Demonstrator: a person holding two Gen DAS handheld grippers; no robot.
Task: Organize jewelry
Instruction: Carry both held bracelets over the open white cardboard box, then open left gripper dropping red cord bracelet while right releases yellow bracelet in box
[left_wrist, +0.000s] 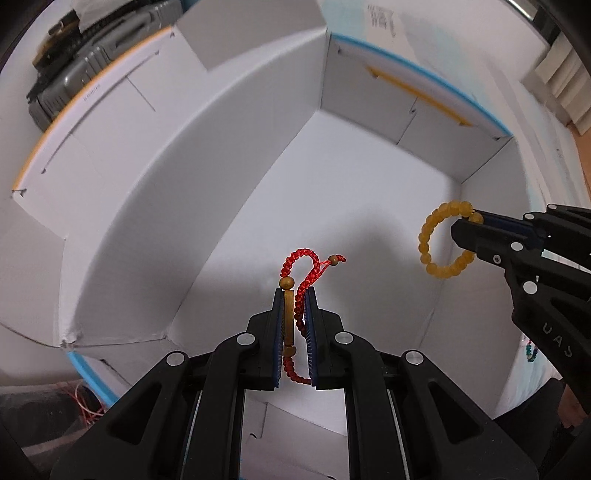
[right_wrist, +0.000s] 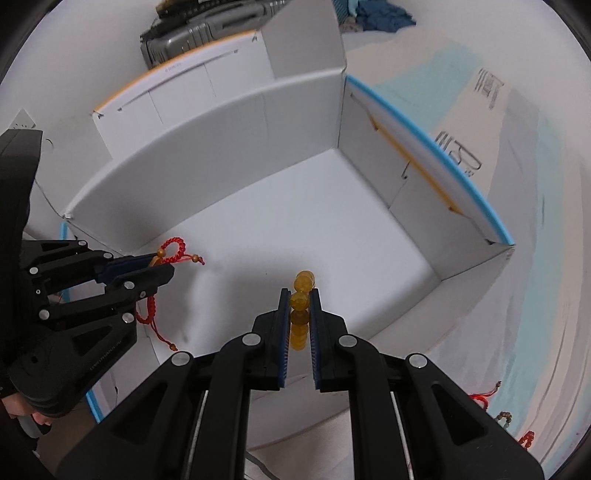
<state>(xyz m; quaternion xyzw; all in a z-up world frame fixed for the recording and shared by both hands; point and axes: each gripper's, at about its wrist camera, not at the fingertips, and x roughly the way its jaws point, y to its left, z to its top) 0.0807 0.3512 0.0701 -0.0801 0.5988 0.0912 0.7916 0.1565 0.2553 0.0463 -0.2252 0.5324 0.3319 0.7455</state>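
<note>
Red bracelet (left_wrist: 295, 291) and amber bracelet (left_wrist: 439, 236) pinched above white box (left_wrist: 155, 206).

Red braided bracelet (left_wrist: 295, 291) with wooden beads: clamped, upright, above the white box (left_wrist: 332, 177) floor. Amber bead bracelet (left_wrist: 439, 238): intact ring, held edgewise near the box's right wall.
</note>
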